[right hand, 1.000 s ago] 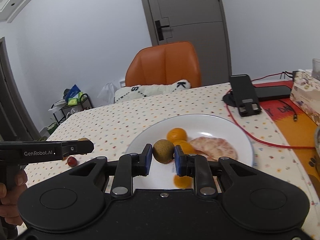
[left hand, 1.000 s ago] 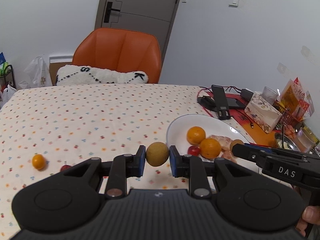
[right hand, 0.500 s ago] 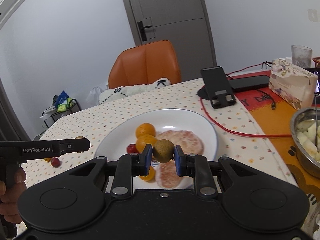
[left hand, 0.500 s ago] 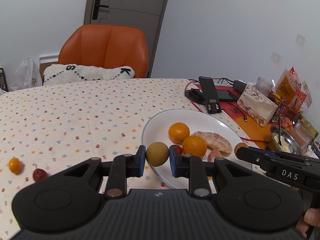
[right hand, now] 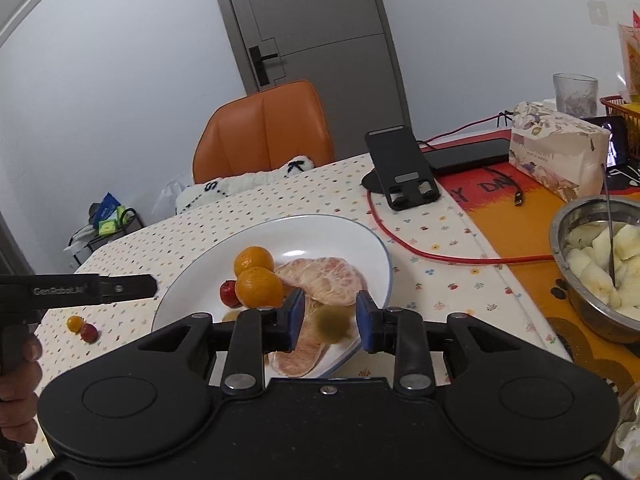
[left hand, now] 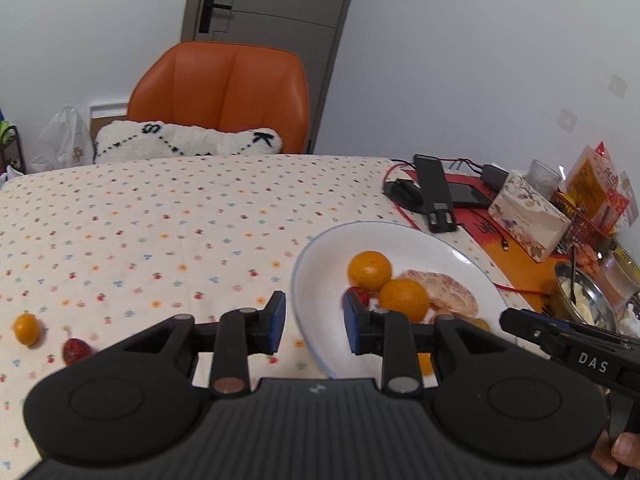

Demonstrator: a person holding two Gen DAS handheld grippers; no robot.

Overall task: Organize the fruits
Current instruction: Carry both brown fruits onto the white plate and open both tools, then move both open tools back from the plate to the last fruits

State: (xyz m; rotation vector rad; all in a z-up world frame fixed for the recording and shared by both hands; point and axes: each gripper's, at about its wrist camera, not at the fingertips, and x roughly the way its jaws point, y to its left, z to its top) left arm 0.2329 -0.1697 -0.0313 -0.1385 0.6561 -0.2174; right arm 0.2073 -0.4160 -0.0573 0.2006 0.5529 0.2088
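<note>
Your right gripper (right hand: pixel 329 322) stands spread over the near edge of the white plate (right hand: pixel 360 240), its blue pads (right hand: pixel 297 316) apart and touching nothing, while a blurred brownish-green round fruit (right hand: pixel 331 322) sits in the gap between them, clear of both pads, over the peeled pomelo segments (right hand: pixel 324 276); whether it rests on them you cannot tell. Your left gripper (left hand: pixel 315 324) is likewise spread and empty, poised above the plate's left rim, where the flowered tablecloth (left hand: pixel 160 220) meets it. On the plate, two oranges (right hand: pixel 258 276) lie touching each other, with a small red fruit (right hand: pixel 228 293) just beside them. Well apart on the cloth to the left, a small orange fruit (left hand: pixel 26 329) and a red fruit (left hand: pixel 76 351) lie near each other off the plate. To the right, a steel bowl of cut pale fruit (right hand: pixel 600 264) stands on an orange mat, behind it a tissue box (right hand: pixel 556 156) and a black phone stand (right hand: pixel 404 168) with a red cable. An orange chair (left hand: pixel 220 96) is drawn up at the far side of the table.
</note>
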